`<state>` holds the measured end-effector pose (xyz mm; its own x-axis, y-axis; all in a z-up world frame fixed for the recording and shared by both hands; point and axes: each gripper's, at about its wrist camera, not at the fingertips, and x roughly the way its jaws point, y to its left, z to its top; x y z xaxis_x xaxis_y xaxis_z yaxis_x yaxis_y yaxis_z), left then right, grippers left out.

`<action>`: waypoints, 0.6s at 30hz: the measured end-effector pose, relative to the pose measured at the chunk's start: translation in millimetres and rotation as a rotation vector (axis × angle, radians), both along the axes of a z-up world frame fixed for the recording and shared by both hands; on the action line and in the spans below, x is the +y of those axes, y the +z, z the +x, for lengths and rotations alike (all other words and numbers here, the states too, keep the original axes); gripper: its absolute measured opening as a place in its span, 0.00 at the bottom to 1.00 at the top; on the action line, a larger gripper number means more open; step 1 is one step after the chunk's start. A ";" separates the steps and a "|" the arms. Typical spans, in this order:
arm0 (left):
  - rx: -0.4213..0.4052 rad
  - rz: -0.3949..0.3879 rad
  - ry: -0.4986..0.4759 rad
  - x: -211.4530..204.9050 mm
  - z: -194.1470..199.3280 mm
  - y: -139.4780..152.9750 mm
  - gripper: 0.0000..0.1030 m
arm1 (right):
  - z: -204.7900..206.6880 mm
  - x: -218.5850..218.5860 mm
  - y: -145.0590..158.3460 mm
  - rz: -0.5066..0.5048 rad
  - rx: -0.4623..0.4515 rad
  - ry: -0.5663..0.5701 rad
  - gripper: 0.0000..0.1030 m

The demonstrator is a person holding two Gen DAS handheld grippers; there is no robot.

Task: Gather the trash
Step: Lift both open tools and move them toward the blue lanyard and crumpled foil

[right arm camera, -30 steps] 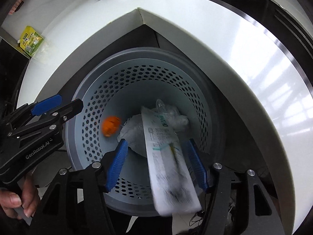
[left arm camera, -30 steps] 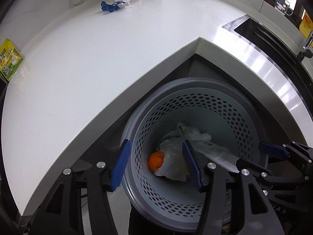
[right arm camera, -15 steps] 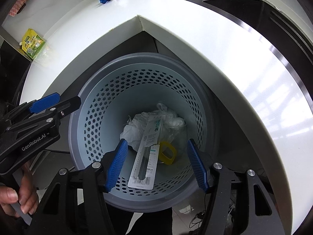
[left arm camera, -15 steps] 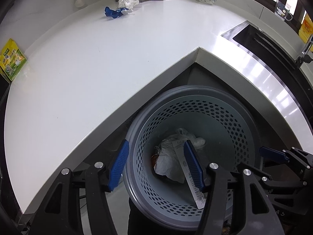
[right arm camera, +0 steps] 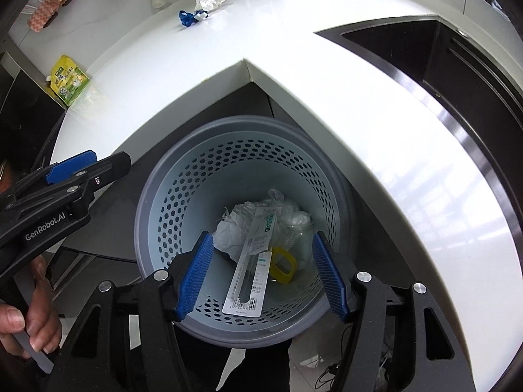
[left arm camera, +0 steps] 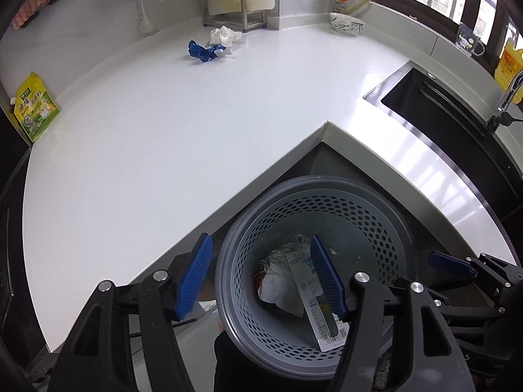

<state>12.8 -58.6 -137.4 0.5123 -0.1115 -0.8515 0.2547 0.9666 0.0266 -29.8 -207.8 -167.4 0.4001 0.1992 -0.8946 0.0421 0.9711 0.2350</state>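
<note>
A grey perforated trash basket [left arm camera: 385,215] [right arm camera: 163,215] stands on the floor in the inner corner of the white counter. Inside lie a long flat package [right arm camera: 253,261] [left arm camera: 315,297], crumpled white paper [right arm camera: 233,232], a clear plastic bag and a yellow ring [right arm camera: 282,264]. My left gripper [left arm camera: 261,277] is open and empty above the basket's left rim. My right gripper [right arm camera: 261,277] is open and empty above the basket's near side. On the counter far back lie a blue wrapper [left arm camera: 201,53] [right arm camera: 187,18] and crumpled white paper [left arm camera: 224,35] [right arm camera: 209,0].
A yellow-green packet [left arm camera: 34,107] [right arm camera: 68,81] lies at the counter's left edge. A black sink [left arm camera: 441,107] [right arm camera: 457,55] is set in the counter at right. A patterned bowl [left arm camera: 346,24], a metal rack [left arm camera: 225,3] and a yellow oil bottle [left arm camera: 508,65] stand along the back.
The long package left my right gripper and dropped into the basket. Both grippers have risen and pulled back, so more of the counter shows.
</note>
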 end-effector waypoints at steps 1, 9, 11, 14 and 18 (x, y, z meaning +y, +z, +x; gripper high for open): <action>-0.005 -0.006 0.004 1.0 -0.8 3.3 0.60 | 0.1 0.0 3.1 -0.002 -0.006 0.003 0.59; -0.043 -0.029 0.046 11.1 -4.5 27.0 0.61 | -0.1 -4.1 28.8 -0.010 -0.071 0.013 0.60; -0.058 -0.029 0.053 13.1 -5.5 34.2 0.61 | 0.7 -4.6 34.8 -0.010 -0.091 0.017 0.60; -0.085 -0.025 0.063 14.8 -7.2 45.3 0.63 | 4.0 -4.2 46.0 -0.023 -0.125 0.025 0.60; -0.105 -0.022 0.079 18.6 -7.5 55.9 0.64 | 9.1 -4.1 59.4 -0.017 -0.166 0.036 0.60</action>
